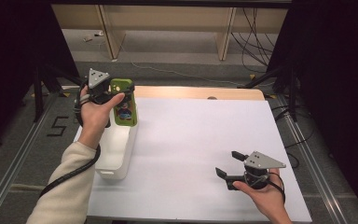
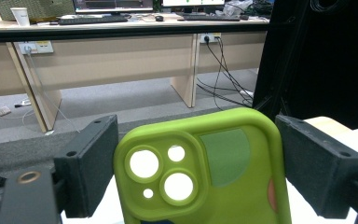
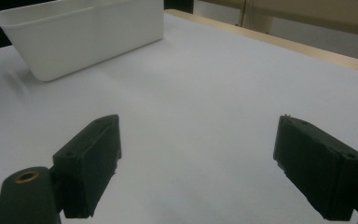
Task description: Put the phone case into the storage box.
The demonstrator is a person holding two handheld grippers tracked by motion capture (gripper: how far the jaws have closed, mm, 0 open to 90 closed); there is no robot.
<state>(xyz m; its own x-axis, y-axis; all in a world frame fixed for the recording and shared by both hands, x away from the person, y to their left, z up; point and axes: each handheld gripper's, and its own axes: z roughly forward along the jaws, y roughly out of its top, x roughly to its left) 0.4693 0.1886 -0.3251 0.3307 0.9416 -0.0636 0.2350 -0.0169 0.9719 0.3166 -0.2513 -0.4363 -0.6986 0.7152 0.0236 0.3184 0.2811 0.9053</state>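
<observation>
The white rectangular surface [image 1: 196,154] has a pale wooden strip along its far edge and dark floor past its left, right and near edges. One white oblong plastic bin [image 1: 116,149] stands at the left edge, its long side running along that edge. The broad middle and the right part of the surface lie bare, giving open room between the two hands.

The left gripper [image 1: 121,100], held in the left hand [image 1: 93,114], hangs above the far end of the bin. Its jaws are clamped on the two long sides of one lime-green soft phone case [image 2: 205,172], which stands upright between them, the end with four round camera openings uppermost, above the bin's far end.

The right gripper [image 1: 228,165], held in the right hand [image 1: 265,193], sits low over the near right part of the surface, well apart from the bin and close to the near edge. Its jaws stand wide with nothing between them and point left, towards the bin.

Count: two grippers, one case, one bin.
</observation>
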